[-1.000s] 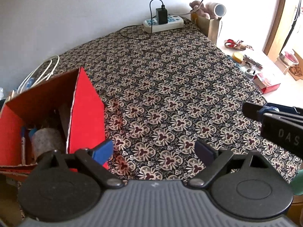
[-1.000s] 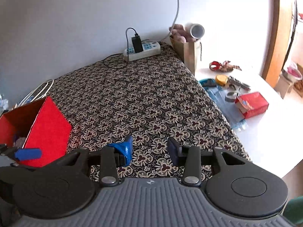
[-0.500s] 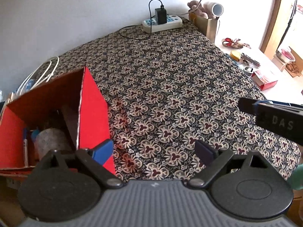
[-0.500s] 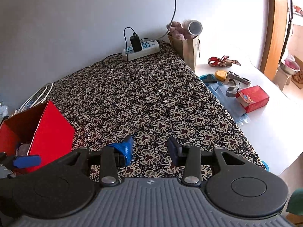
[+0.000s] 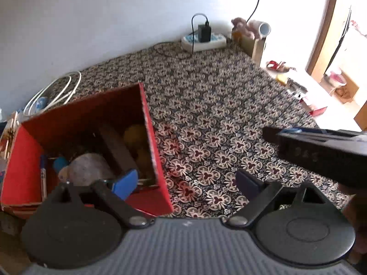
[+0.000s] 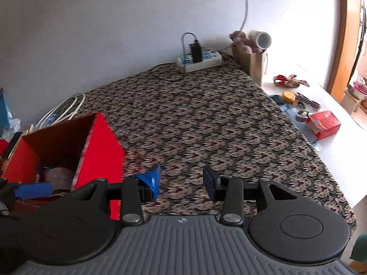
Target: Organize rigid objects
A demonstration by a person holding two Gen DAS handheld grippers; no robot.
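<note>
An open red box (image 5: 151,137) stands at the left of the patterned cloth (image 5: 218,119) and holds several objects: a grey stone-like lump (image 5: 89,167), a dark block (image 5: 117,149), yellow items (image 5: 135,133) and a pen (image 5: 43,174). My left gripper (image 5: 185,182) is open and empty, its left finger over the box's near right corner. My right gripper (image 6: 181,181) is open and empty above the cloth, just right of the box (image 6: 101,146). It shows as a dark bar at the right of the left wrist view (image 5: 321,151).
A power strip (image 6: 199,59) with a plugged charger lies by the far wall. A paper bag (image 6: 250,61) with a white tube stands beside it. A small red carton (image 6: 323,123), tape and small tools lie on the white table at right. White cable (image 6: 62,110) coils far left.
Both grippers have moved left and up toward the red box, so more of its inside shows. Both stay open and empty.
</note>
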